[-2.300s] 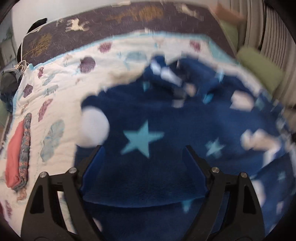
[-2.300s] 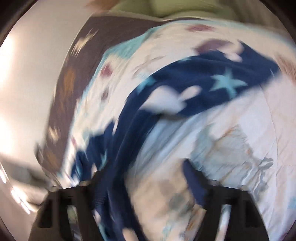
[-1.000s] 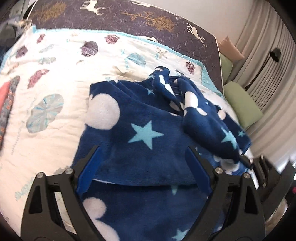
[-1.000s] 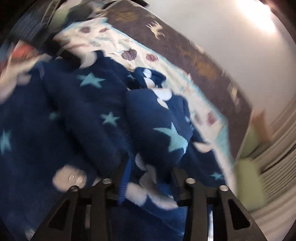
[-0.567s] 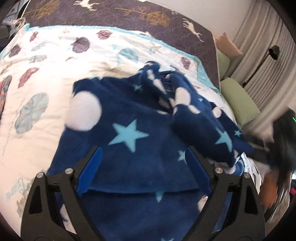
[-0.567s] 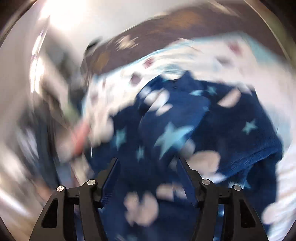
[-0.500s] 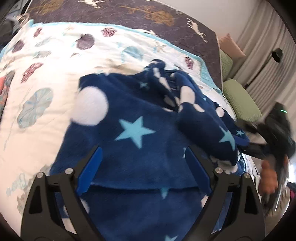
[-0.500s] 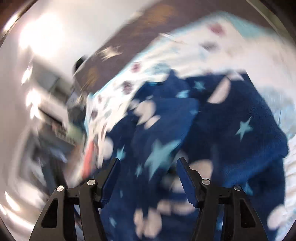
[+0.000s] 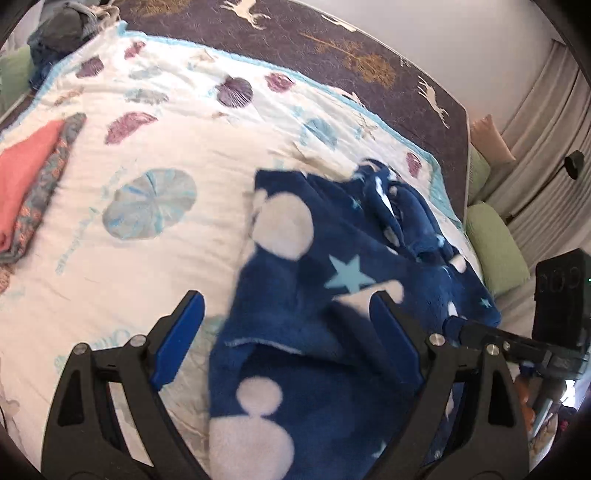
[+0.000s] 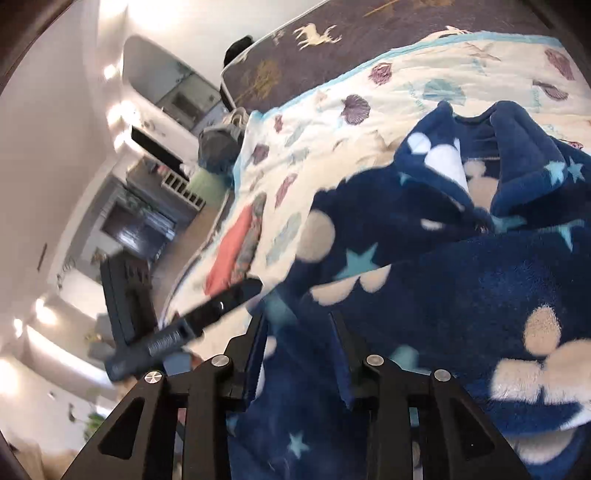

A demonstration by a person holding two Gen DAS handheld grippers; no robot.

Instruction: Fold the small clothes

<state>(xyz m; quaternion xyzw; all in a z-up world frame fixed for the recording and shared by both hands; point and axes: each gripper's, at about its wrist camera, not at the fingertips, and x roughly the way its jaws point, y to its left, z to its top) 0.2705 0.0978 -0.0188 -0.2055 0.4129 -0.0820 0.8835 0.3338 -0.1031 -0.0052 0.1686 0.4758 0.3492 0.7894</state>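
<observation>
Left gripper point(image 9: 284, 306): jaws wide apart, nothing clamped; its left blue finger point(image 9: 177, 332) sits over bare quilt, its right finger over the edge of the navy fleece garment point(image 9: 332, 288), with the garment's left border running between them. It points down at a slant onto the bed. Right gripper point(image 10: 299, 325): jaws narrow and closing, a fold of the same fleece between them; whether the pads already press on the cloth cannot be told, as the cloth is blurred there. In the left wrist view the right gripper's tip shows at the garment's right edge, its black body coming in from the right margin. In the right wrist view the left gripper's black finger crosses in low at the left, just beside the garment's near edge. Count: two grippers; one navy garment, printed with pale blue stars and white rounded blotches, rumpled and partly doubled over itself on the right half of the quilt. One white quilt point(image 9: 155, 155) with shell prints and a light blue border, spread over one dark brown bedcover point(image 9: 332, 48) bearing deer and tree figures. One folded stack point(image 9: 26, 181) at the quilt's left edge, coral cloth on top of a patterned piece, well apart from the garment. One dark heap of clothing point(image 9: 62, 29) at the far left corner. Green cushions point(image 9: 495, 251) beside the bed on the right, at least two; grey curtains behind them.
</observation>
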